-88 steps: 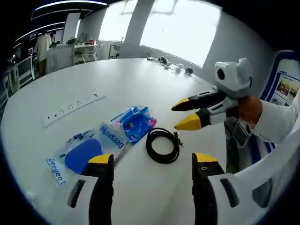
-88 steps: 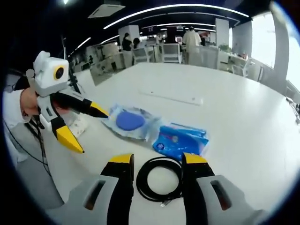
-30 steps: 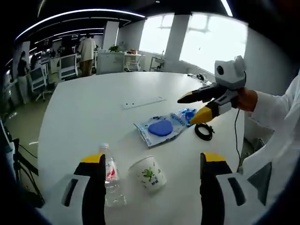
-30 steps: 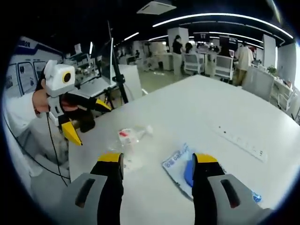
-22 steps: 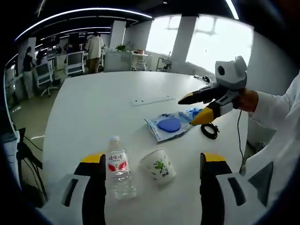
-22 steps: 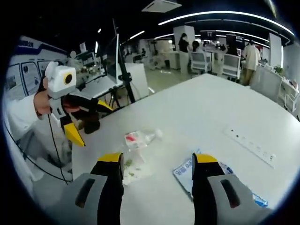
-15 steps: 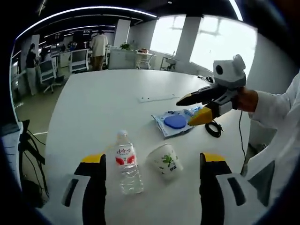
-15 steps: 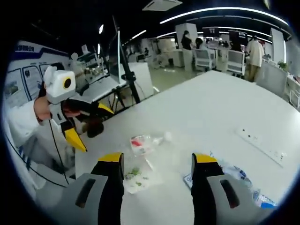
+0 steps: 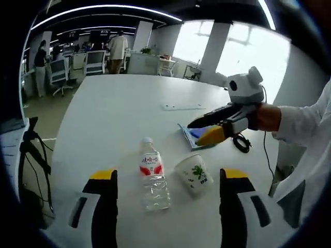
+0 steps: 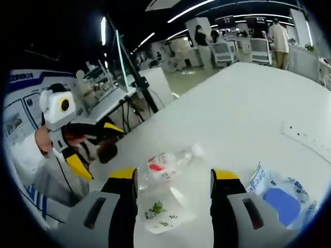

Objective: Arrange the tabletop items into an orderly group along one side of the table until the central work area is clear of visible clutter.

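Here, the scene from the jaws outward:
Left gripper (image 9: 168, 181): jaws spread wide with nothing between their tips; they frame the bottle and the cup from the near side.
Bottle (image 9: 153, 174): clear plastic with a red label, lying on its side on the white table (image 9: 114, 108), just ahead of the left jaws and a little left of their midline.
Bottle axis: roughly in line with the left gripper's reach, cap at the far end and base toward the jaws.
Cup (image 9: 194, 174): a paper cup with a green print, lying tipped over just right of the bottle, close but not touching as far as I can tell.
Right gripper (image 10: 172, 178): jaws spread and empty; in the right gripper view the bottle (image 10: 166, 163) and the cup (image 10: 160, 212) sit between them, the bottle lying crosswise to this reach.
Right gripper, from the left gripper view (image 9: 207, 129): it hangs above the far right part of the table, over a blue-and-clear packet (image 9: 192, 135).
Packet (image 10: 279, 194): lying flat, right of the cup and bottle.
Cable (image 9: 242, 142): a black coil near the right table edge, beyond the packet.
Power strip (image 9: 181, 106): flat on the table, far beyond the bottle.
Nearer hand: by my judgement the left, since bottle and cup lie straight ahead of its open jaws.
Turning point: a grasp across the bottle's body likely suits the left gripper, as the long axis runs along its reach.
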The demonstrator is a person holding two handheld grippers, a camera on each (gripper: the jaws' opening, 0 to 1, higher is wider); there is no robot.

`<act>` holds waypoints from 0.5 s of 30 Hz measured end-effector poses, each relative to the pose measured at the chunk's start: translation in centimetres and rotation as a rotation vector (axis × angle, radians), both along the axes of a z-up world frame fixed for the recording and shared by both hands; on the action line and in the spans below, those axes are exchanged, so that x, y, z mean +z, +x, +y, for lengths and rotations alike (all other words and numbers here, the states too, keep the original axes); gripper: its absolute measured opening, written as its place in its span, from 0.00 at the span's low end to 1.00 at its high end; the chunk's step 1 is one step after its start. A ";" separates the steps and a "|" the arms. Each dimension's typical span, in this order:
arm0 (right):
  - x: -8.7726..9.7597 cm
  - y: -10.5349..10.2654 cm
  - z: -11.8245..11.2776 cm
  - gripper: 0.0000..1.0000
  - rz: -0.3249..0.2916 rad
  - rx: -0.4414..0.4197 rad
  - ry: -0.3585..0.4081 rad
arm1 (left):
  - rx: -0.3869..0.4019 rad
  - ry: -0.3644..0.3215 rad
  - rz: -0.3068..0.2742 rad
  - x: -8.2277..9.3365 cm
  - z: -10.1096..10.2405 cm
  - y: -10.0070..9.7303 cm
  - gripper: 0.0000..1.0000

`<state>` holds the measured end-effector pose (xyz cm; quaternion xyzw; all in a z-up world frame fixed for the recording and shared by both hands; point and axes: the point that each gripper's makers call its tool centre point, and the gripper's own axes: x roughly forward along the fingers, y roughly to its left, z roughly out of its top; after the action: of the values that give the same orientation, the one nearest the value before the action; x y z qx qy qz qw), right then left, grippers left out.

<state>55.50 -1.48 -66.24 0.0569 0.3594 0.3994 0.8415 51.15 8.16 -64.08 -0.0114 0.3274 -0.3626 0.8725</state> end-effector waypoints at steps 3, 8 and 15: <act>-0.7 0.5 0.4 0.56 0.027 -0.019 0.018 | 0.011 -0.006 0.003 -0.4 0.3 0.2 0.82; -1.8 1.5 1.3 0.56 0.080 -0.059 0.060 | 0.020 -0.018 0.009 -0.8 0.5 0.4 0.82; -3.0 3.2 2.1 0.53 0.176 -0.158 0.158 | 0.026 -0.036 0.010 -1.2 0.4 0.8 0.81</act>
<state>58.74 0.65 -69.24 0.1860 0.3937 0.3526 0.8283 51.92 8.55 -65.29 -0.0330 0.3249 -0.3570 0.8752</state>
